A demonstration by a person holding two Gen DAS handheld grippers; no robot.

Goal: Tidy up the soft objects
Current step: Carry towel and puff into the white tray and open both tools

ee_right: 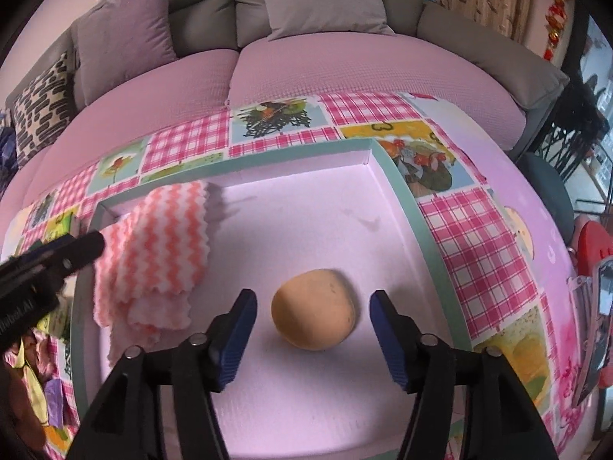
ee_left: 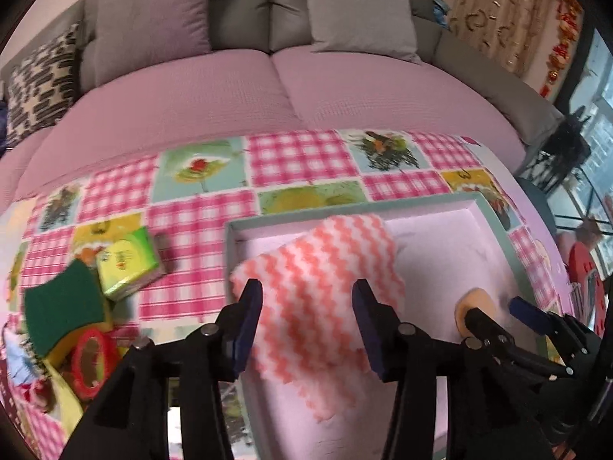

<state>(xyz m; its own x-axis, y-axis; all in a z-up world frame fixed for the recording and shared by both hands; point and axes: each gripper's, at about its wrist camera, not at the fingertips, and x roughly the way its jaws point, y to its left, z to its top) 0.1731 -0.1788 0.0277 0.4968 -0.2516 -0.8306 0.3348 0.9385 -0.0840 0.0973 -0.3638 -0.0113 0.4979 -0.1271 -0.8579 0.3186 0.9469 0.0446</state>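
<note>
A pink-and-white zigzag cloth (ee_left: 318, 276) (ee_right: 161, 245) lies crumpled in the left part of a shallow tray with a teal rim (ee_left: 345, 207) (ee_right: 406, 199). My left gripper (ee_left: 306, 306) is open just above the cloth, its blue pads (ee_left: 249, 306) apart on either side of the fabric and not pinching it. A tan foam ball (ee_right: 316, 308) (ee_left: 477, 299) rests on the tray floor to the right. My right gripper (ee_right: 313, 301) stands open around the ball with a gap at each pad; it also shows in the left wrist view (ee_left: 498, 306).
The tray sits on a pink checked tablecloth (ee_left: 299, 157). Left of the tray lie a green-and-yellow sponge (ee_left: 65, 306), a yellow-green packet (ee_left: 126, 264) and a red ring (ee_left: 92, 360). A pink-covered sofa (ee_left: 268, 88) with cushions runs behind the table.
</note>
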